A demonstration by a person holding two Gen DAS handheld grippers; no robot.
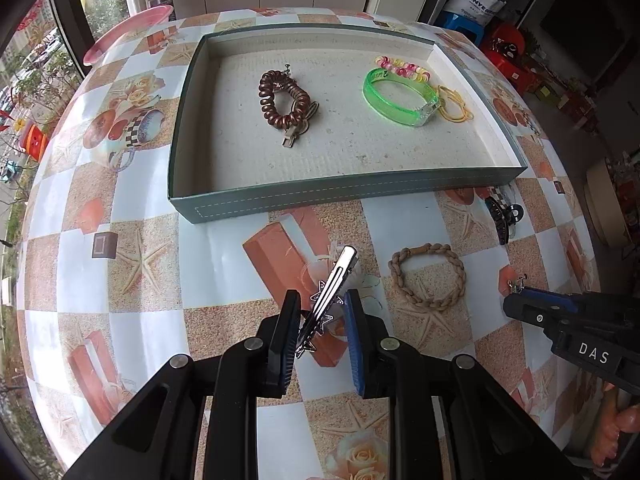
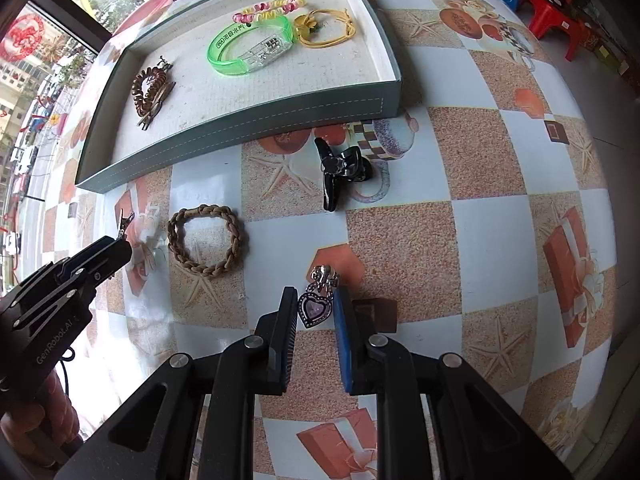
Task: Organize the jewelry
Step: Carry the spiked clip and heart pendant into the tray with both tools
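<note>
My left gripper [image 1: 323, 300] is shut on a silver star-studded hair clip [image 1: 334, 280], which sticks out forward above the table. In the right wrist view my right gripper [image 2: 314, 294] is shut on a purple heart pendant [image 2: 315, 309] with a silver charm on top. Ahead lies a grey-green tray [image 1: 320, 196] holding a brown spiral hair tie [image 1: 284, 100], a green bangle [image 1: 400, 96], a pink-and-yellow bead bracelet [image 1: 404, 68] and a yellow band [image 1: 456, 108]. Loose on the table are a braided tan hair tie [image 1: 428, 276] and a black claw clip [image 1: 502, 216].
The round table carries a checkered cloth printed with starfish and gifts. A pink basin [image 1: 128, 32] sits at the far left edge by the window. Red and blue stools [image 2: 556, 4] stand on the floor beyond the table's right side.
</note>
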